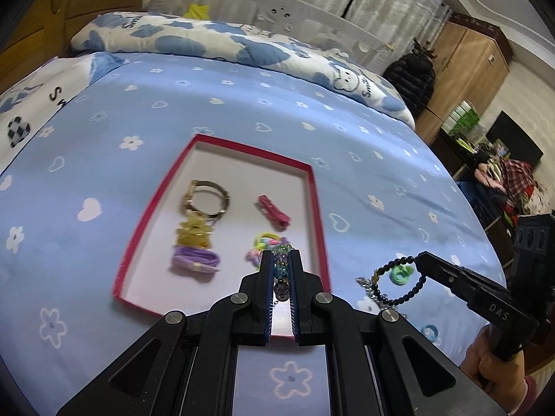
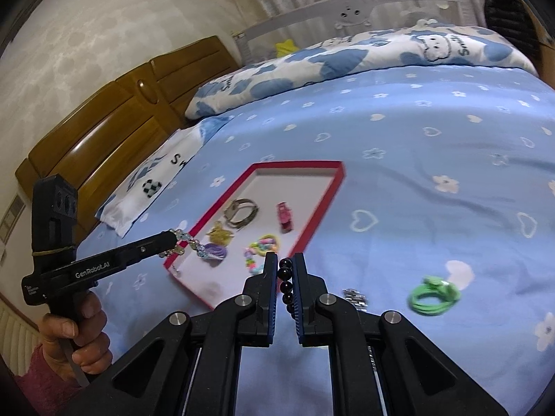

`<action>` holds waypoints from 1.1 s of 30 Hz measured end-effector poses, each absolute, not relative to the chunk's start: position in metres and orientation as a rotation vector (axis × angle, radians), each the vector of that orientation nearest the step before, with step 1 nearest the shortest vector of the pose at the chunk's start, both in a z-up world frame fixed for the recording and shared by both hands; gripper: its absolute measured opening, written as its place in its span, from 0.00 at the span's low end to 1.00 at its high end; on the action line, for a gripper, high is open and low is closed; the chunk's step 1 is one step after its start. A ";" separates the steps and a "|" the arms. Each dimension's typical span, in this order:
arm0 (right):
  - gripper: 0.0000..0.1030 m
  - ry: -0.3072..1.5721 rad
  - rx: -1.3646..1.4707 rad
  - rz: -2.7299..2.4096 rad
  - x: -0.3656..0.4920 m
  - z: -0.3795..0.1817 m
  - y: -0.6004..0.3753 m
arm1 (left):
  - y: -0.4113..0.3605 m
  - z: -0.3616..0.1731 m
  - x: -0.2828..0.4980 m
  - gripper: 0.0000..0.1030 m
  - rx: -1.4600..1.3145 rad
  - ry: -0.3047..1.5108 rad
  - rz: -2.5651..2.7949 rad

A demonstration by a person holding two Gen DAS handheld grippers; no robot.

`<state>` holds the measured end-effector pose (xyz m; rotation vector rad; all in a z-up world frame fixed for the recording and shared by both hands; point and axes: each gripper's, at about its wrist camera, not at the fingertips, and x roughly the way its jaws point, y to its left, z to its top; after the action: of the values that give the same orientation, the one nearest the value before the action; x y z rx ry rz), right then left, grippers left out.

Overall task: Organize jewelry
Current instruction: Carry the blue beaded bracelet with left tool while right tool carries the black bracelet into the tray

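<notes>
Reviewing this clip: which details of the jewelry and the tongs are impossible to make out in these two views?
- Left wrist view: most of the crystal bracelet is hidden between the left tongs.
- Left wrist view: the silver chain is partly covered by the dark bead bracelet and the tongs' frame.
- Right wrist view: the green hair tie is motion-blurred.
- Right wrist view: the right tongs hide the dark beads' far side.

Bedroom as I see it past my tongs: bed under a blue sheet (image 1: 242, 111) printed with white hearts and flowers; blue-and-white cartoon quilt (image 1: 215, 40) bunched along its far side; white bed rail (image 2: 350, 12); wooden headboard (image 2: 114, 128); pale curtains (image 1: 388, 3); patterned cream wall (image 2: 90, 27); wooden wardrobe (image 1: 468, 66); cluttered dark desk (image 1: 485, 145).
</notes>
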<state>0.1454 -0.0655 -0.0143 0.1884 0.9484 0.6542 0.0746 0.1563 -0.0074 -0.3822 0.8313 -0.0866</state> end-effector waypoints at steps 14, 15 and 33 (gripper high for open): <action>0.07 0.972 0.152 0.787 0.146 -0.021 0.009 | 0.187 -0.021 0.069 0.06 -0.421 0.865 -0.017; 0.07 0.976 0.149 0.794 0.147 -0.023 0.013 | 0.189 -0.023 0.071 0.06 -0.424 0.869 -0.017; 0.07 1.104 0.103 0.733 0.169 -0.081 0.028 | 0.206 -0.073 0.099 0.06 -0.427 0.959 0.064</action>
<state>0.1688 0.0276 -0.0812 0.1032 1.1042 0.7333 0.0986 0.2062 -0.0734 -0.4271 0.9593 0.0643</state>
